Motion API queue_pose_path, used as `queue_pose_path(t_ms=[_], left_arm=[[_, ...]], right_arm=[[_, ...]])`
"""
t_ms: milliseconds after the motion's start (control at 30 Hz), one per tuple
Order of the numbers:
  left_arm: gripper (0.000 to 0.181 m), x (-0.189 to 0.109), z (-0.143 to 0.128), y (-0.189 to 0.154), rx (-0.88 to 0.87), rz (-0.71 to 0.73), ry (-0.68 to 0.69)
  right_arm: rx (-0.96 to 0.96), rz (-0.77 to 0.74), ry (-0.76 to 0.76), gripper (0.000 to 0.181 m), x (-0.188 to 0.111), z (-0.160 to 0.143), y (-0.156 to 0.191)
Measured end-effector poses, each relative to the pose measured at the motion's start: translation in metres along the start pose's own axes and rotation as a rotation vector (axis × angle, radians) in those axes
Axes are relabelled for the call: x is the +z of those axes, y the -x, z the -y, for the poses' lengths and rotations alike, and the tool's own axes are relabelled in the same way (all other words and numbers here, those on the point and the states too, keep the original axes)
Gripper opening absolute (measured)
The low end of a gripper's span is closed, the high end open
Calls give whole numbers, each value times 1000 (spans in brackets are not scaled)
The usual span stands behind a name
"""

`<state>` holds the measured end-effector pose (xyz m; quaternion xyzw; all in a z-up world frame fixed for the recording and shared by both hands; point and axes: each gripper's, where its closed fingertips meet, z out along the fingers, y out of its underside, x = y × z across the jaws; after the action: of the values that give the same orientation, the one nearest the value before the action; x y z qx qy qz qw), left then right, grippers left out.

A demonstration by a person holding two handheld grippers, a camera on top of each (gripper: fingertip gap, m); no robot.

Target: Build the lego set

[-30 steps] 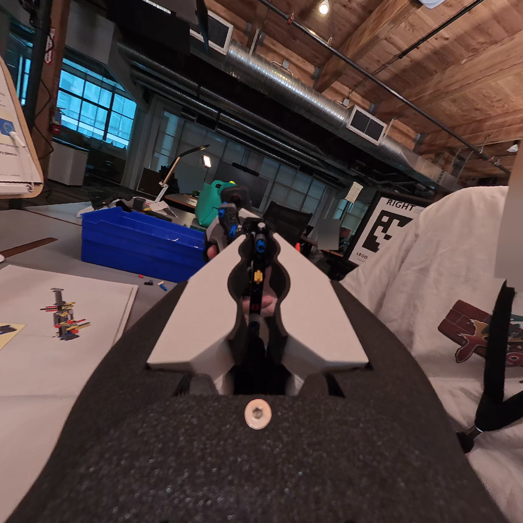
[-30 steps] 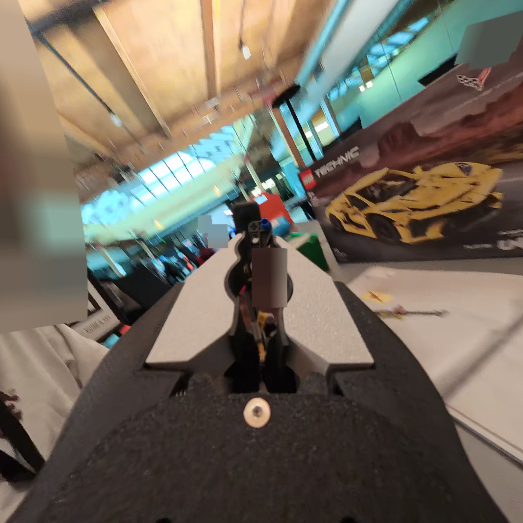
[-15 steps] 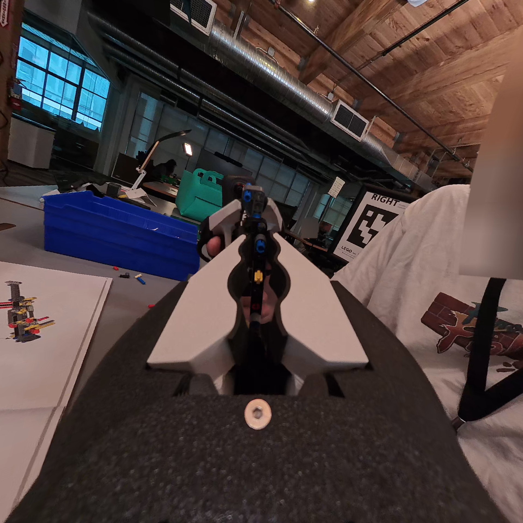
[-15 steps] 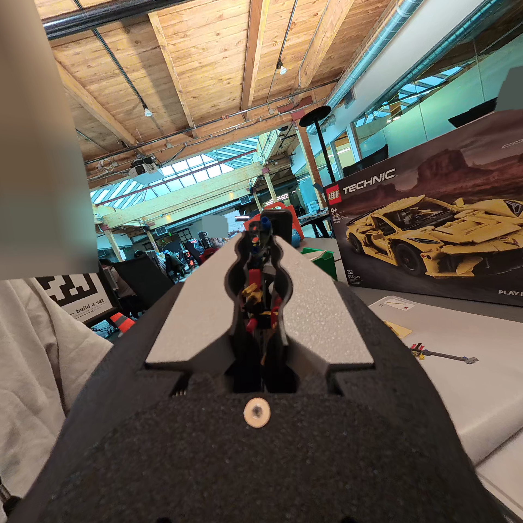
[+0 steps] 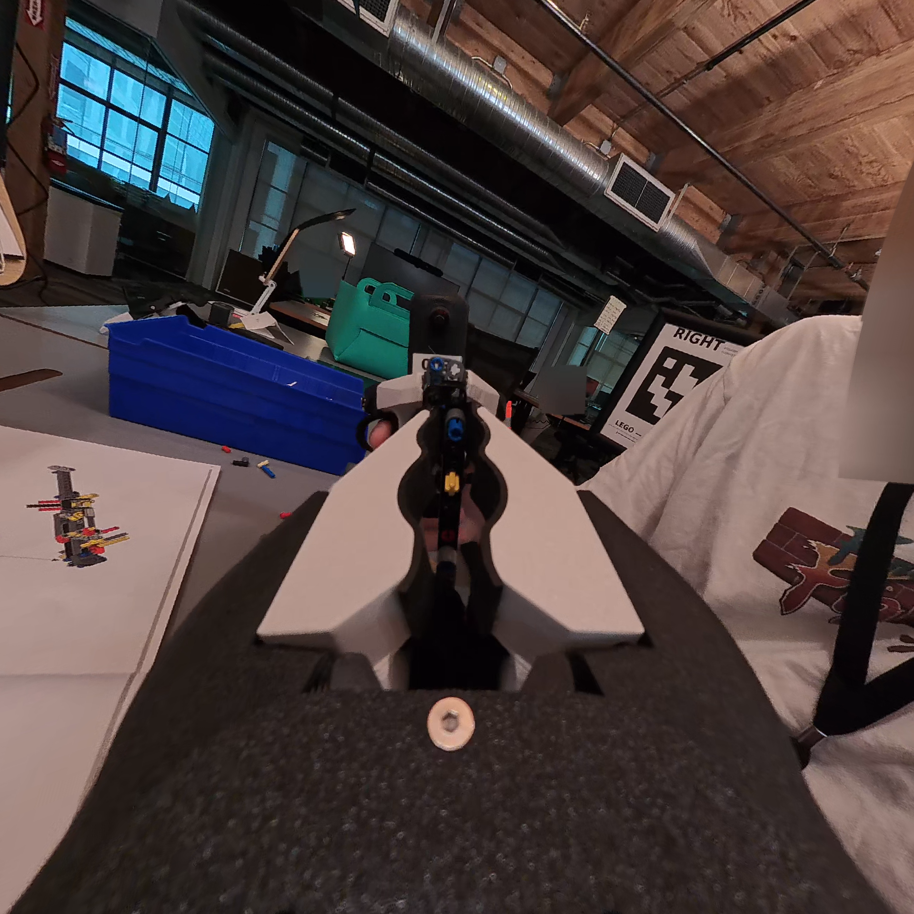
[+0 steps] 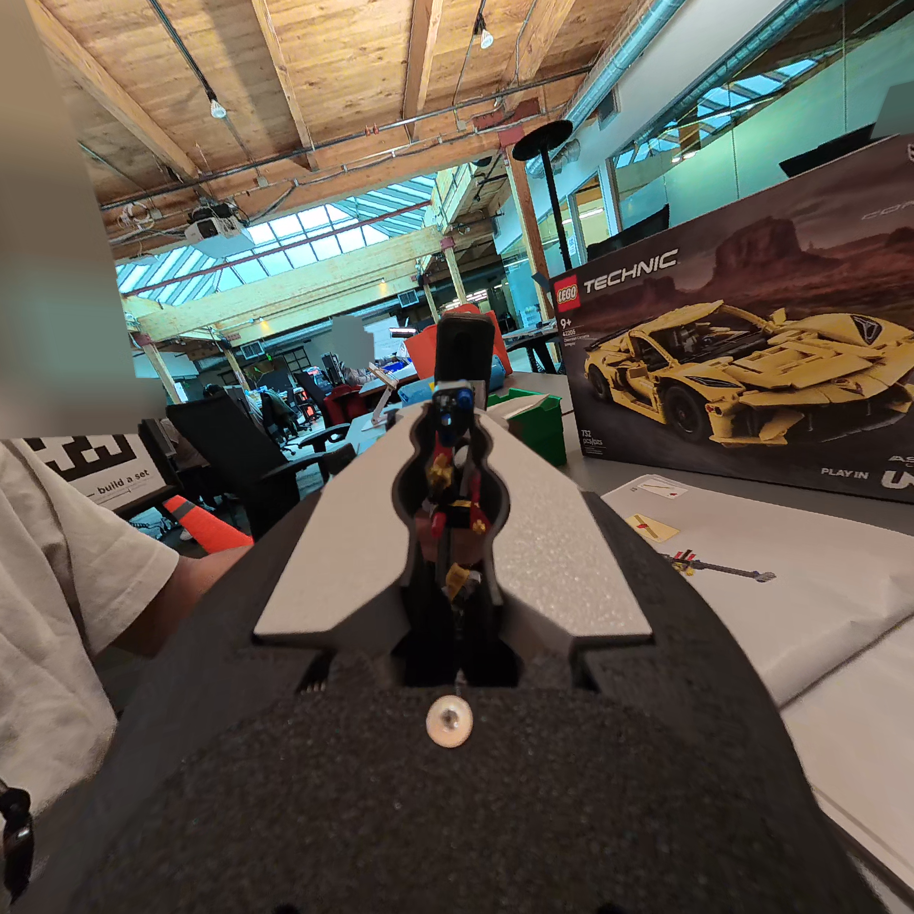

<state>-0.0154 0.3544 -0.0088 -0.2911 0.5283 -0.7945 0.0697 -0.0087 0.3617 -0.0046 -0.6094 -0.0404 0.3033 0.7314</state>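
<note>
Fingers of the left gripper are pressed together on a thin black lego assembly with blue and yellow pins, held up off the tabletop. The right gripper faces it, its pale fingers likewise clamped on the same lego assembly, here showing red, yellow and blue parts.

On the grey tabletop, to the left gripper's left, lies a white instruction sheet with a printed drawing. Beyond it stands a blue bin, with a few loose small pieces just in front. A green bag sits farther back. On the right gripper's side, a large box picturing a yellow car stands behind more instruction pages.

The room is an open workshop with a wooden beamed ceiling, a silver duct and large windows. A person in a white shirt is close by.
</note>
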Motion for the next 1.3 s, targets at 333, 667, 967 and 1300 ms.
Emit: queue_pose_path(t_ms=[333,667,967,1300], left_arm=[[6,2,-5,3,19,26,34],[6,-3,-4,-2,45,21,60],[6,2,-3,-15,158,43,113],[6,3,0,-22,168,27,112]], right_arm=[[1,-28,110,12,-7,-7,-6],[-197,-85,415,12,-2,-6,6],[-240,-64,534,11,-4,0,15],[-309,-71,548,11,-2,6,26]])
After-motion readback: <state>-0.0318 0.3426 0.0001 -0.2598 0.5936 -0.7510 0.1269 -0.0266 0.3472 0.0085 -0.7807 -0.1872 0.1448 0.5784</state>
